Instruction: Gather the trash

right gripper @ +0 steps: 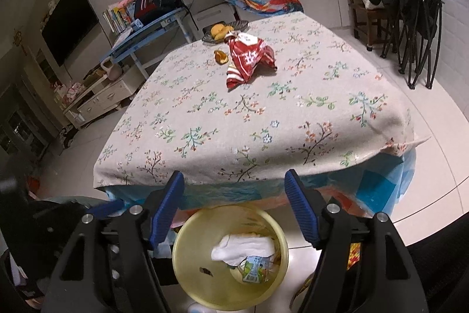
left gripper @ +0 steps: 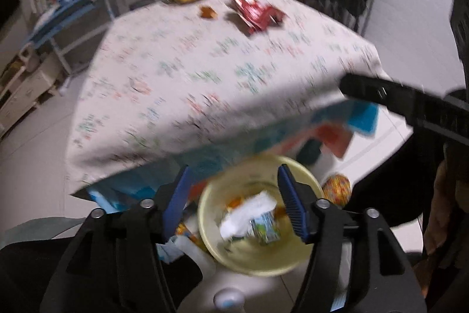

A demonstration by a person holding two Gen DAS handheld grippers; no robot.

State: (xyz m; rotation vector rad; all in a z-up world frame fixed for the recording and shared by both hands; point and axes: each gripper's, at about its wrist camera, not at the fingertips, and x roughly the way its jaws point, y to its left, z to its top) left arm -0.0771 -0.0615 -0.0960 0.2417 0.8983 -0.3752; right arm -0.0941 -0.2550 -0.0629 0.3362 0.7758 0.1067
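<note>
A yellow bin [left gripper: 211, 239] [right gripper: 181, 254] stands on the floor at the table's near edge. Inside it lie a crumpled white tissue [left gripper: 249, 213] [right gripper: 243, 248] and a small carton with a green label [left gripper: 265, 229] [right gripper: 253, 269]. My left gripper [left gripper: 234, 204] hovers over the bin, open, with nothing between its blue pads. My right gripper [right gripper: 234, 210] is also open and empty above the bin. On the far part of the floral tablecloth [right gripper: 234, 122] lie a crumpled red wrapper [left gripper: 256, 12] [right gripper: 249, 57] and a piece of orange peel [left gripper: 208, 12] [right gripper: 220, 57]. The left wrist view is blurred.
A dark plate with yellow fruit [right gripper: 222, 31] sits at the table's far edge. Folded black chairs [right gripper: 416, 19] stand at the right, a blue desk with books and a bag [right gripper: 146, 22] at the left, beside a low white cabinet [right gripper: 102, 99].
</note>
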